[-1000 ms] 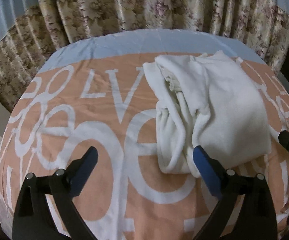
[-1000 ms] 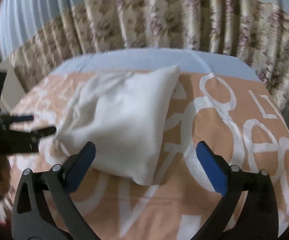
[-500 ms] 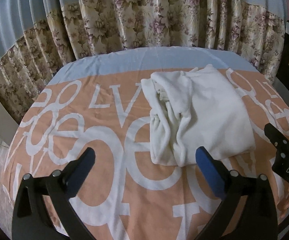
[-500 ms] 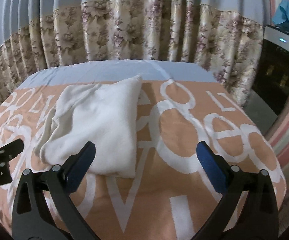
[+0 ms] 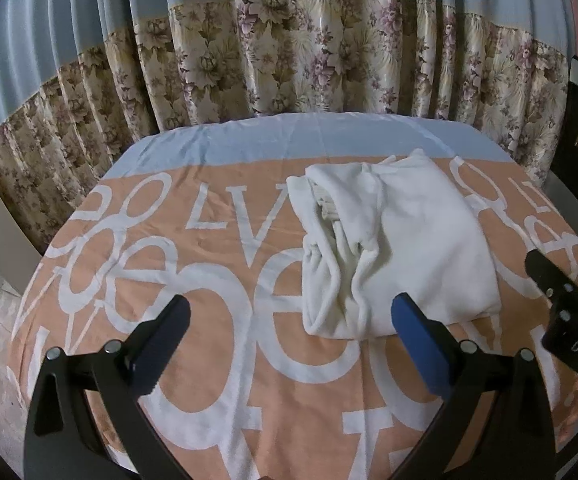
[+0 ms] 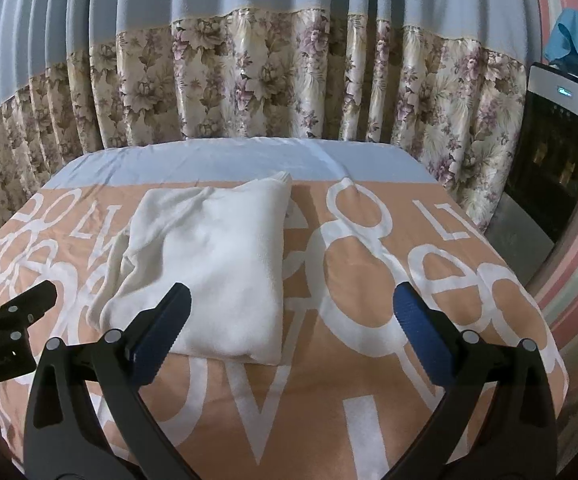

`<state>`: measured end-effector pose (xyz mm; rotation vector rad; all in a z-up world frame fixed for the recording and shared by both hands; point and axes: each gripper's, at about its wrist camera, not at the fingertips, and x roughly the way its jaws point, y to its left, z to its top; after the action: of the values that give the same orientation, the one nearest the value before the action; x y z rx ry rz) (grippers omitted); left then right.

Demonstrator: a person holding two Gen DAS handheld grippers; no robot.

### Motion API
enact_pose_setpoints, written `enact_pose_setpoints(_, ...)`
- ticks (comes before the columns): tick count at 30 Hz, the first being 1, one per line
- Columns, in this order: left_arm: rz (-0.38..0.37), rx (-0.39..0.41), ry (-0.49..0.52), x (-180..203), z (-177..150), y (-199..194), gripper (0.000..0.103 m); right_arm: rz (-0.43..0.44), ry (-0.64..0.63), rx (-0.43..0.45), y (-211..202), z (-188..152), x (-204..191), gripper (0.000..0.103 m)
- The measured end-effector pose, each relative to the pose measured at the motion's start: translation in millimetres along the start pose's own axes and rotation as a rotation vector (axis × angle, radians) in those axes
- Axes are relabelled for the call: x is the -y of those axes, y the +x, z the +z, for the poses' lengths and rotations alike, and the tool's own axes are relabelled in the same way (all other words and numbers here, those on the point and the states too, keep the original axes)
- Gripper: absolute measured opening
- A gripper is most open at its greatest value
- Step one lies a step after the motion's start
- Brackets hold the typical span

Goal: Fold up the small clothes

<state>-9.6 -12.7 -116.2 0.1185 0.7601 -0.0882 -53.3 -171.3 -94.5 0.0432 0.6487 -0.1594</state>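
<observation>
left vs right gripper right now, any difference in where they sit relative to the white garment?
The left gripper sits off the bunched, open side of the white garment, its blue finger by that near corner. The right gripper sits off the smooth folded side, its black finger over the near edge. Both are open and hold nothing.

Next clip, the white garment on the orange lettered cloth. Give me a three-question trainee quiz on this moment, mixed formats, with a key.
1. True or false: the left gripper is clamped on the white garment.
2. Multiple choice: the garment lies on A) the floor, B) the orange lettered cloth, C) a chair.
3. Fill in: the right gripper has its jaws ____.

Key:
1. False. Its jaws stand wide apart and hold nothing.
2. B.
3. Open. The garment lies folded, with bunched layers along its left edge.
</observation>
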Motion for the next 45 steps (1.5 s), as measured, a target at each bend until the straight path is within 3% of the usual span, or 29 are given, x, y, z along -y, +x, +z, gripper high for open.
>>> enact_pose_setpoints(4, -0.025, -0.008, -0.017, -1.5, 0.9, -1.0, 0.101, 0.001, 0.005, -0.007, 1.2, 0.2, 0.9, 0.100)
enact_pose_setpoints(45, 0.007, -0.003, -0.024, -2.0, 1.0, -4.9, 0.101, -0.011, -0.026, 0.002, 0.7, -2.7, -6.0, 0.100)
